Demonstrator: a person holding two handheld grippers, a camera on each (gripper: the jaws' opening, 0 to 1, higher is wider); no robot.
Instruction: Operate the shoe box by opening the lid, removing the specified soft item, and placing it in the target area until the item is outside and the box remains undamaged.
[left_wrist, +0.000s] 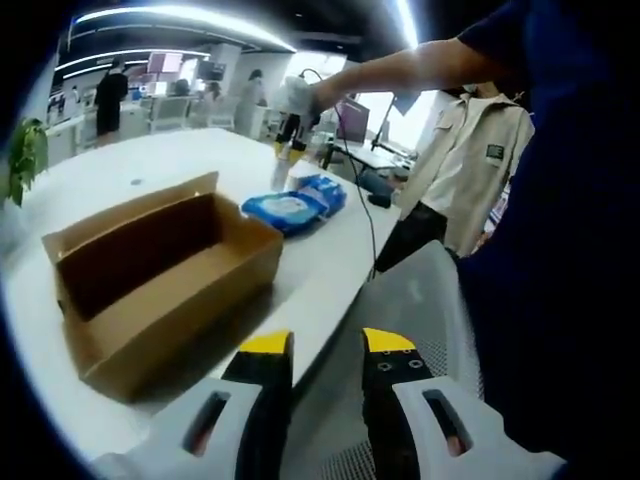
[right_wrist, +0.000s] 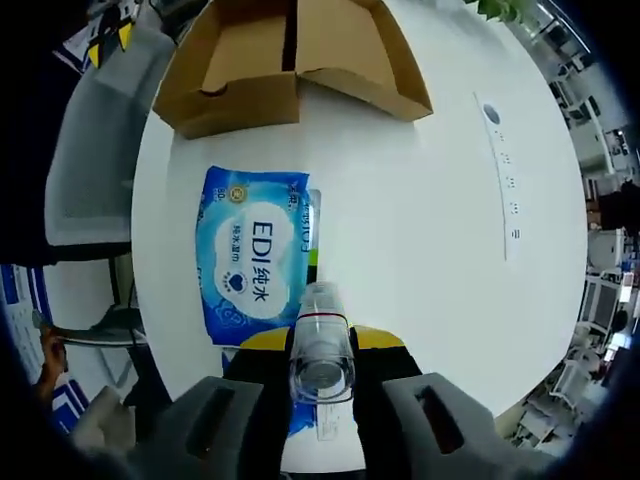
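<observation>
We see the cardboard shoe box (left_wrist: 165, 275) standing open on the white bench (left_wrist: 330, 260), its flaps up. The soft item, a blue wipes pack (right_wrist: 252, 255), lies flat on the bench just beside the box, outside it. Our right gripper (right_wrist: 320, 345) hovers over the pack, its fingers pinching a clear plastic cup (right_wrist: 321, 350). Our left gripper (left_wrist: 328, 345) hangs off the bench edge above a grey chair (left_wrist: 410, 300), fingers spread, holding nothing.
</observation>
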